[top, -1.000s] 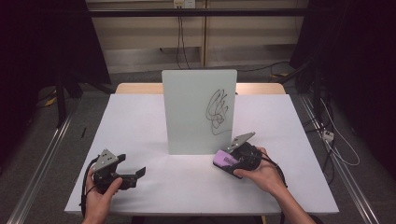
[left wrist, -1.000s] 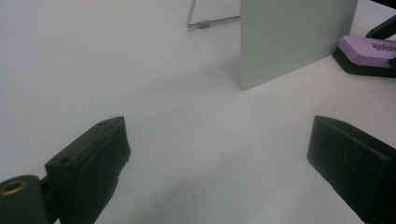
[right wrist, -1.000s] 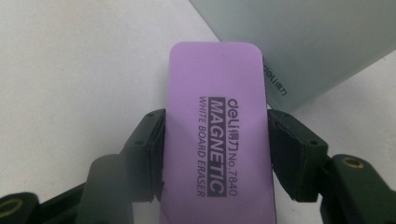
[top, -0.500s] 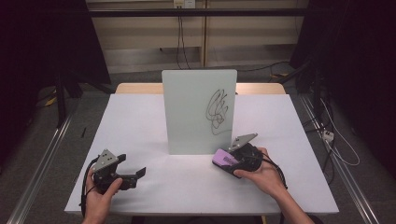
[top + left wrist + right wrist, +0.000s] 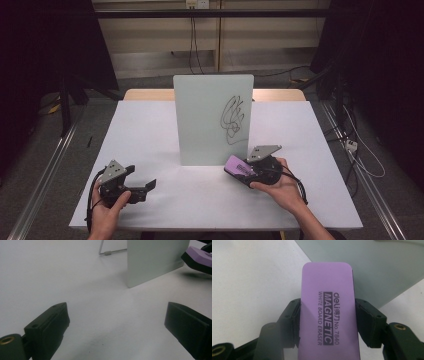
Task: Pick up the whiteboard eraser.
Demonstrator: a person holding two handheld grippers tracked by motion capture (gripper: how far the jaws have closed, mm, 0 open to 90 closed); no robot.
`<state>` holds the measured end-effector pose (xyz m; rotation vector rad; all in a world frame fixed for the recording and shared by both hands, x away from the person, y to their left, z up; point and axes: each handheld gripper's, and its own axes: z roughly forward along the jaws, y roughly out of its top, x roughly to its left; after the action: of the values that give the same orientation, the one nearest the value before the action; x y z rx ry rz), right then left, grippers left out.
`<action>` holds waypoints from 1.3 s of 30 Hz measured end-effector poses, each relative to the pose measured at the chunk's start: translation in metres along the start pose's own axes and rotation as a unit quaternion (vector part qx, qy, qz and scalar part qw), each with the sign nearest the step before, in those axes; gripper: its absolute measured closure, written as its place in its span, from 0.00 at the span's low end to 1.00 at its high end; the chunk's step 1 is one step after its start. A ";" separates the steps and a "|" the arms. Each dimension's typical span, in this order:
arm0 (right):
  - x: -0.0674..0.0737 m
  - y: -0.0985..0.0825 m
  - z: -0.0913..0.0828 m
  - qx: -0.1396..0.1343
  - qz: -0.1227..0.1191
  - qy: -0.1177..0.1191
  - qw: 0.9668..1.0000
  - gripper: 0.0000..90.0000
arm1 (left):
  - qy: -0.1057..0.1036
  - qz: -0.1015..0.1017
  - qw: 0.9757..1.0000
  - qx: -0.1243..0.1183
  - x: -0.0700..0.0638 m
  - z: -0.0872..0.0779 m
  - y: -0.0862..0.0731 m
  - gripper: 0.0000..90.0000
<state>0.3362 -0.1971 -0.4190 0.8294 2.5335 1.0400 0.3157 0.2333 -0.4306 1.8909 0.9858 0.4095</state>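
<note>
Jaws of the right gripper (image 5: 327, 322) stay clamped on the purple eraser (image 5: 240, 168) near the whiteboard (image 5: 212, 120), unmoved, scribble (image 5: 233, 119) unwiped, while the left gripper (image 5: 117, 325) idles wide open.

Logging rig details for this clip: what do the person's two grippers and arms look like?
Both the left gripper and the right gripper are black, with blocky two-jaw ends, each topped by a grey three-cornered plate and trailing a black cable. The forearms show no sleeves.
</note>
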 end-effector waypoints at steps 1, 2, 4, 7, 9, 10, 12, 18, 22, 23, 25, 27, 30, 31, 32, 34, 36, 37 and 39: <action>0.001 0.000 -0.001 -0.010 -0.004 -0.002 1.000 0.46 | 0.000 0.000 1.000 0.000 0.000 0.000 0.000 0.06; 0.001 0.000 -0.001 -0.010 -0.004 -0.002 1.000 0.46 | -0.001 0.000 1.000 0.001 0.000 0.000 0.000 0.06; 0.001 0.001 -0.002 -0.019 -0.008 -0.008 1.000 0.46 | -0.001 0.000 1.000 0.001 0.000 0.000 0.000 0.06; 0.002 0.001 -0.002 -0.024 -0.011 -0.007 1.000 0.46 | 0.000 0.000 1.000 0.000 0.000 0.000 0.000 0.06; 0.002 0.001 -0.002 -0.025 -0.011 -0.007 1.000 0.46 | 0.000 0.000 1.000 0.000 0.000 0.000 0.000 0.06; 0.002 0.002 -0.002 -0.027 -0.011 -0.007 1.000 0.46 | 0.000 0.000 1.000 0.000 0.000 0.000 0.000 0.06; 0.001 0.002 -0.003 -0.030 -0.008 -0.009 0.999 0.46 | 0.000 0.000 1.000 0.000 0.000 0.000 0.000 0.06; -0.002 0.002 -0.007 -0.040 0.001 -0.012 0.999 0.46 | -0.007 -0.010 1.000 -0.001 0.001 0.000 -0.001 0.06; -0.004 0.005 -0.011 -0.059 0.013 -0.018 0.998 0.46 | -0.009 -0.011 1.000 0.004 0.004 0.001 -0.003 0.06; -0.005 0.005 -0.012 -0.063 0.012 -0.020 0.998 0.46 | -0.009 -0.010 1.000 0.002 0.004 0.001 -0.003 0.06; -0.004 0.006 -0.013 -0.067 0.011 -0.024 0.997 0.46 | -0.008 -0.011 1.000 -0.003 0.003 -0.001 -0.002 0.06; -0.004 0.007 -0.014 -0.071 0.013 -0.025 0.997 0.46 | -0.005 -0.008 1.000 -0.005 0.002 -0.002 -0.001 0.06; -0.002 0.007 -0.014 -0.077 0.011 -0.025 0.997 0.46 | -0.003 -0.008 1.000 0.000 0.002 -0.001 -0.002 0.06; -0.001 0.008 -0.014 -0.076 0.002 -0.030 0.997 0.46 | -0.002 -0.008 1.000 0.002 0.001 0.000 -0.002 0.06; 0.000 0.009 -0.014 -0.075 -0.003 -0.032 0.997 0.46 | -0.002 -0.006 1.000 0.004 0.001 0.001 -0.001 0.06; 0.001 0.009 -0.014 -0.075 -0.005 -0.033 0.997 0.46 | -0.001 -0.001 1.000 0.005 0.000 0.002 -0.001 0.06; 0.002 0.010 -0.014 -0.078 -0.007 -0.036 0.996 0.46 | -0.003 0.001 1.000 0.006 0.000 0.002 -0.001 0.06; 0.001 0.010 -0.014 -0.079 -0.008 -0.038 0.996 0.46 | -0.003 0.000 1.000 0.006 0.000 0.002 -0.001 0.06; 0.000 0.011 -0.014 -0.082 -0.006 -0.040 0.996 0.46 | -0.004 0.001 1.000 0.009 0.001 0.002 -0.001 0.06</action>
<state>0.3340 -0.1985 -0.4012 0.7921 2.3488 1.1683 0.3164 0.2333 -0.4328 1.9088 0.9857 0.3963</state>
